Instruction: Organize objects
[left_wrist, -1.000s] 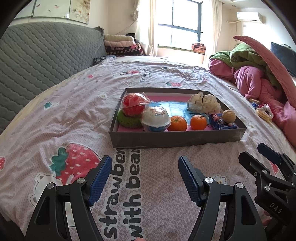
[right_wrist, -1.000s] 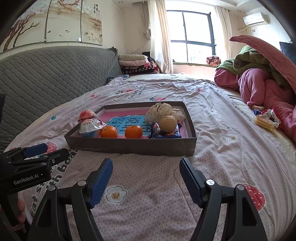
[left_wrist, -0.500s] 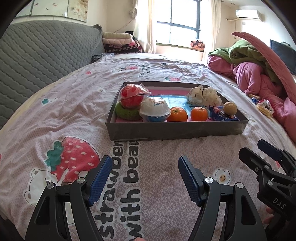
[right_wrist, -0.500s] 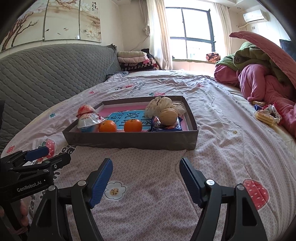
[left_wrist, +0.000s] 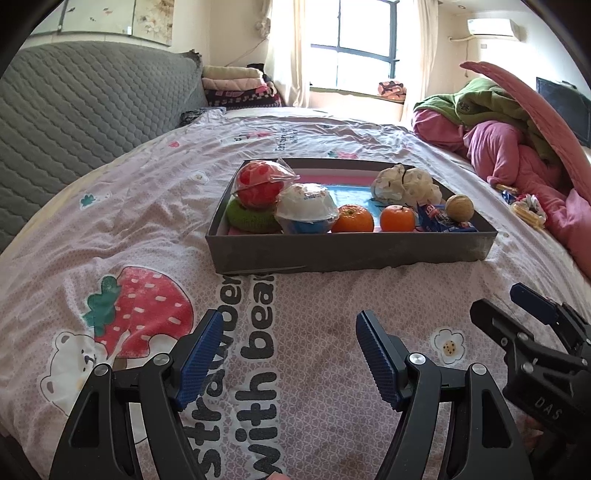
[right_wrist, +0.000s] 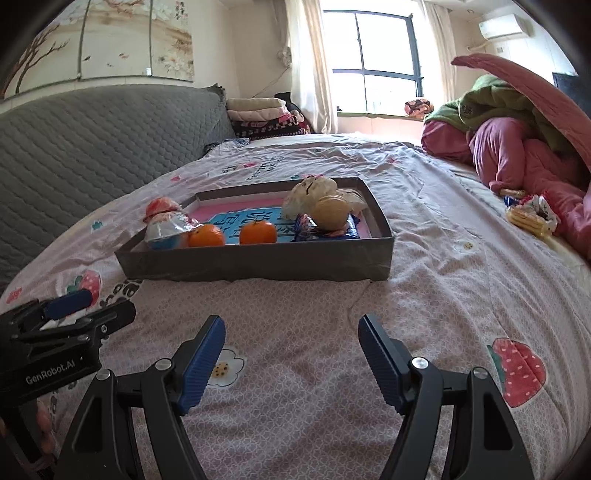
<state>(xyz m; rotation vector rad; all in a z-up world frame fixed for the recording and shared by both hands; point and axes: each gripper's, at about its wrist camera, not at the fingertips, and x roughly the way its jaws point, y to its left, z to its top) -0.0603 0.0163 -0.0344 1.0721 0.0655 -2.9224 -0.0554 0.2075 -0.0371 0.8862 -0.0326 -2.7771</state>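
Observation:
A dark grey tray (left_wrist: 351, 251) (right_wrist: 258, 264) rests on the bed ahead of both grippers. It holds a red ball in plastic wrap (left_wrist: 258, 182) on a green ring (left_wrist: 247, 219), a wrapped white and blue cup (left_wrist: 304, 206) (right_wrist: 166, 232), two oranges (left_wrist: 352, 218) (left_wrist: 397, 218) (right_wrist: 207, 235) (right_wrist: 258, 232), a blue snack packet (left_wrist: 439, 219) (right_wrist: 325, 229), a tan round thing (left_wrist: 459, 208) (right_wrist: 330, 213) and a white bundle (left_wrist: 404, 182) (right_wrist: 310, 194). My left gripper (left_wrist: 288, 350) hangs open over the bedsheet, short of the tray, with nothing between its fingers. Beside it, my right gripper (right_wrist: 290, 350) is also open and holds nothing.
The pink printed bedsheet (left_wrist: 147, 236) covers the bed. A grey quilted headboard (left_wrist: 74, 118) runs along the left. Pink and green bedding (left_wrist: 517, 147) is piled at the right, with small snack wrappers (right_wrist: 532, 216) beside it. Folded blankets (left_wrist: 236, 83) lie at the far end below a window.
Both views have shifted slightly, with the tray sitting a little nearer and lower one moment and settling back. Both grippers stay open and nothing has been picked up.

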